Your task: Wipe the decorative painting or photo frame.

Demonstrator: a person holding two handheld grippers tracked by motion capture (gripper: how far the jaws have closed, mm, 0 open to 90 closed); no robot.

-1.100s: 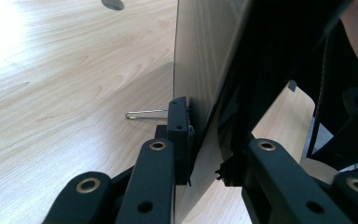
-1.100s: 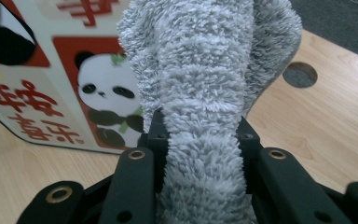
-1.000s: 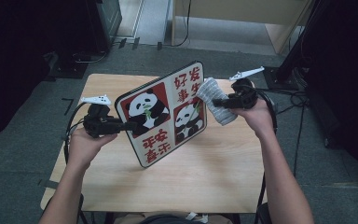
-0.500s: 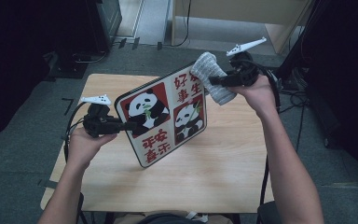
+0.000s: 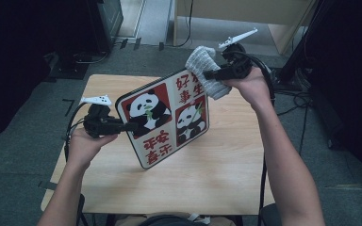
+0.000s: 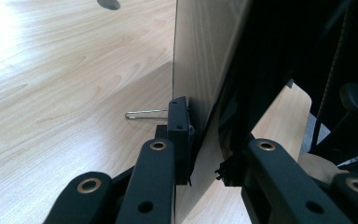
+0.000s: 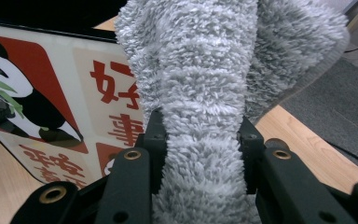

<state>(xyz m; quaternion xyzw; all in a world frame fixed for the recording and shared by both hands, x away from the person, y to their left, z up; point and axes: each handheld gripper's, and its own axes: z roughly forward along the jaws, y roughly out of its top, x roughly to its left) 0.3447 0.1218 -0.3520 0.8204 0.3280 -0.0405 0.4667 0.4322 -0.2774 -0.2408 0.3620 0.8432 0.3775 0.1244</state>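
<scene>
Since a second ago, the right gripper (image 5: 210, 74) has climbed from the right edge of the glossy square panda-print board with red Chinese characters (image 5: 165, 117) to its top corner, carrying the fluffy grey microfibre cloth (image 5: 202, 70) along; its jaws have just been opening a little, yet the cloth sits bunched between them, pads (image 7: 154, 140) pressing into the pile — a grasp, though perhaps a loosening one.

Beneath it all lies the light wooden table (image 5: 207, 179). Held tilted above it, the board is clamped at its left edge by the left gripper (image 5: 131, 126), jaws clenched on the thin panel, and it has not shifted.

The step in hand looks like wiping the printed face. To do it well, I would firm up the cloth grip before the next stroke, lay the cloth's broad side flat on the surface, and sweep from the top corner downward — light pressure, so the board does not twist out of the left clamp.
</scene>
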